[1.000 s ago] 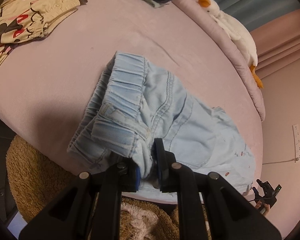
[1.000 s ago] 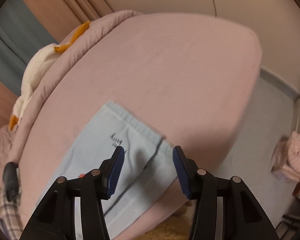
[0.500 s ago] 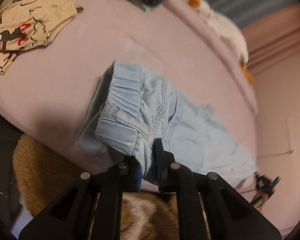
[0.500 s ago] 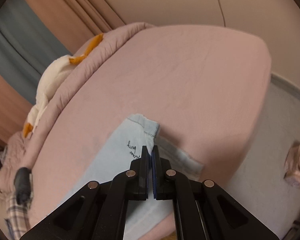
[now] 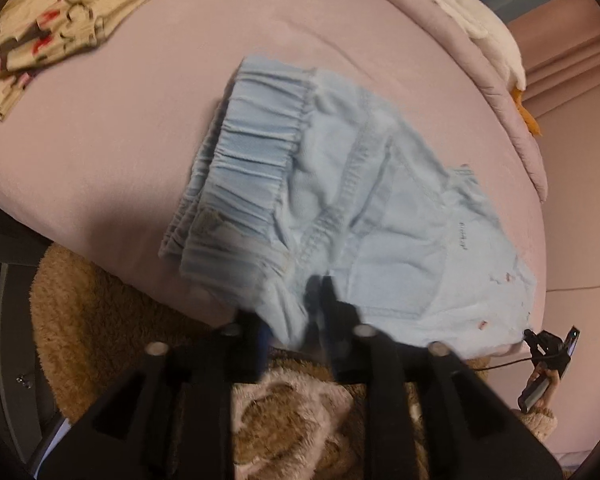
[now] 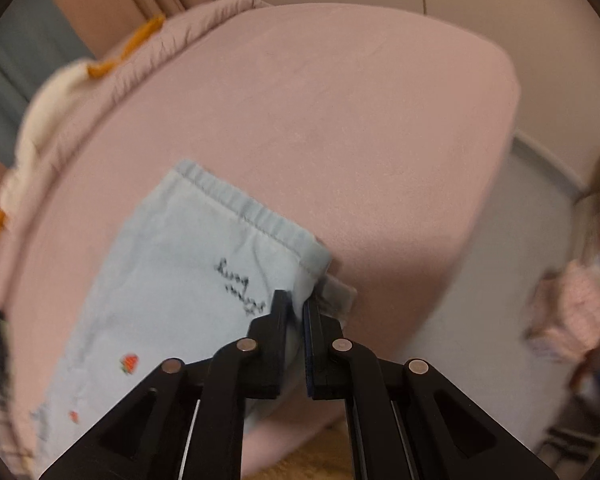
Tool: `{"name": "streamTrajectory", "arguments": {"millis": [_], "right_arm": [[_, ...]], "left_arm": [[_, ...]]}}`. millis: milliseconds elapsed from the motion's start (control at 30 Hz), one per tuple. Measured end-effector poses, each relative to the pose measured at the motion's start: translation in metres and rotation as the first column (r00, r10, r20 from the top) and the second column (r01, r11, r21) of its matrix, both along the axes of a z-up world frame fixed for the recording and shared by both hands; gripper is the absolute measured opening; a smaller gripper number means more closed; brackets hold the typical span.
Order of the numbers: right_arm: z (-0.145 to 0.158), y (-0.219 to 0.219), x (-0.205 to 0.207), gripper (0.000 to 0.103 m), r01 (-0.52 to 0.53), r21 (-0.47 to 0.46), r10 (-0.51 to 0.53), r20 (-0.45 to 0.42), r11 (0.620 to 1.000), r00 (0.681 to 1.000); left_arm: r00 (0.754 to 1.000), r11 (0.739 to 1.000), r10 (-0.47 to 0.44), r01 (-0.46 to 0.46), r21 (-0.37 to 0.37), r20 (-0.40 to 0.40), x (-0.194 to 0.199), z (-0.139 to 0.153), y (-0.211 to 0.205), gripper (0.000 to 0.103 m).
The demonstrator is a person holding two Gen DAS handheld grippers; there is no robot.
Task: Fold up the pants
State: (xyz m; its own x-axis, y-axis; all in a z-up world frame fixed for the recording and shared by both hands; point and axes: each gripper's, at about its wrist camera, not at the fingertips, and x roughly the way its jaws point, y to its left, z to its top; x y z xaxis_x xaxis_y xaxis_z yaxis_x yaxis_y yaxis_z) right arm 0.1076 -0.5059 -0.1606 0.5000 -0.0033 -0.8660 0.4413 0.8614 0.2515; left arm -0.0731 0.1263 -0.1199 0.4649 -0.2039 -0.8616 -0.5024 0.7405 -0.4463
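Nearest in the left wrist view, the left gripper (image 5: 296, 320) has a bunched fold of the pants (image 5: 340, 216) between its fingers, at the waistband end near the bed's front edge. Its jaws are opening, and the frame is too blurred there to tell whether the pads press the cloth. Below it lies a shaggy brown rug (image 5: 100, 300).

In the right wrist view, the right gripper (image 6: 298, 316) pinches the hem corner of a pant leg, a thin layer of light-blue cloth caught between the pads (the jaws are easing open, though the gap is narrow). Just left of the fingers the leg carries dark script lettering and a small red strawberry mark.

The pants lie across the pink bed (image 5: 140, 128), close to its near edge, with the gathered elastic waistband toward the left and the legs running right. At the far right of the left view the other gripper is small, with part of a hand behind it.

Farther back, a cream printed garment (image 5: 52, 28) lies on the bed at upper left, well apart from the pants. A white stuffed goose (image 5: 480, 28) with orange feet rests along the bed's far edge, in front of curtains (image 5: 572, 52).
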Motion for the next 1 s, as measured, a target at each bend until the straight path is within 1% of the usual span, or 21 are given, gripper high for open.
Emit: {"name": "streamTrajectory", "arguments": {"millis": [33, 67, 100, 167, 233, 267, 300, 333, 400, 467, 500, 533, 600, 700, 800, 867, 933, 1000], "right_arm": [[0.008, 0.009, -0.002, 0.013, -0.006, -0.059, 0.005, -0.015, 0.998, 1.000], [0.015, 0.017, -0.002, 0.022, -0.015, -0.093, 0.014, -0.013, 0.996, 1.000], [0.026, 0.029, -0.004, 0.033, -0.035, -0.124, 0.036, 0.003, 0.992, 0.999], [0.046, 0.054, -0.005, 0.044, -0.093, -0.148, 0.101, 0.049, 0.985, 0.994], [0.065, 0.089, -0.005, 0.046, -0.181, -0.151, 0.196, 0.091, 0.972, 0.976], [0.072, 0.109, -0.002, 0.046, -0.241, -0.145, 0.257, 0.106, 0.960, 0.961], [0.078, 0.137, 0.000, 0.046, -0.327, -0.130, 0.343, 0.124, 0.936, 0.931], [0.081, 0.154, 0.000, 0.046, -0.382, -0.116, 0.395, 0.135, 0.917, 0.909], [0.082, 0.200, 0.006, 0.046, -0.520, -0.061, 0.522, 0.154, 0.852, 0.839], [0.078, 0.242, 0.011, 0.046, -0.615, -0.014, 0.610, 0.145, 0.788, 0.779], [0.075, 0.266, 0.014, 0.046, -0.663, -0.006, 0.658, 0.135, 0.748, 0.741], [0.072, 0.286, 0.016, 0.046, -0.701, -0.011, 0.696, 0.124, 0.713, 0.707], [0.067, 0.324, 0.019, 0.046, -0.755, -0.020, 0.753, 0.100, 0.656, 0.651], [0.061, 0.370, 0.022, 0.046, -0.821, 0.016, 0.818, 0.086, 0.570, 0.569], [0.057, 0.409, 0.029, 0.046, -0.858, 0.015, 0.856, 0.055, 0.513, 0.513], [0.055, 0.423, 0.031, 0.046, -0.871, 0.012, 0.870, 0.041, 0.491, 0.491], [0.049, 0.427, 0.030, 0.046, -0.880, 0.038, 0.879, 0.025, 0.474, 0.475], [0.041, 0.432, 0.035, 0.046, -0.880, 0.043, 0.881, -0.005, 0.473, 0.473]], "left_arm": [[1.000, 1.000, -0.009, 0.009, 0.004, 0.021, -0.003, 0.008, 0.000, 0.053], [0.999, 1.000, -0.018, 0.017, 0.014, 0.040, -0.007, 0.012, -0.001, 0.067], [0.998, 0.999, -0.025, 0.023, 0.037, 0.058, -0.008, 0.018, 0.000, 0.070], [0.998, 0.997, -0.016, 0.010, 0.082, 0.066, -0.006, 0.026, 0.004, 0.071], [0.997, 0.995, -0.009, 0.001, 0.104, 0.077, 0.000, 0.026, 0.009, 0.073], [0.998, 0.991, 0.001, -0.010, 0.133, 0.069, 0.004, 0.026, 0.011, 0.073], [0.999, 0.984, 0.011, -0.020, 0.177, 0.051, 0.010, 0.026, 0.012, 0.073], [0.999, 0.976, 0.016, -0.025, 0.215, 0.041, 0.014, 0.028, 0.011, 0.073], [0.998, 0.972, 0.012, -0.027, 0.235, 0.062, 0.019, 0.031, 0.012, 0.074], [0.996, 0.971, 0.005, -0.025, 0.237, 0.084, 0.022, 0.035, 0.017, 0.080], [0.996, 0.968, 0.005, -0.026, 0.249, 0.086, 0.024, 0.035, 0.019, 0.080], [0.996, 0.965, 0.003, -0.026, 0.262, 0.086, 0.026, 0.035, 0.020, 0.081], [0.997, 0.959, -0.003, -0.020, 0.284, 0.082, 0.029, 0.032, 0.024, 0.081], [0.997, 0.958, -0.012, -0.010, 0.285, 0.075, 0.037, 0.025, 0.028, 0.081], [0.997, 0.964, -0.027, 0.005, 0.267, 0.076, 0.044, 0.019, 0.030, 0.081], [0.996, 0.969, -0.039, 0.018, 0.248, 0.078, 0.049, 0.014, 0.031, 0.081], [0.997, 0.969, -0.046, 0.027, 0.246, 0.068, 0.054, 0.009, 0.032, 0.081], [0.997, 0.967, -0.052, 0.036, 0.251, 0.059, 0.058, 0.004, 0.031, 0.080]]}}
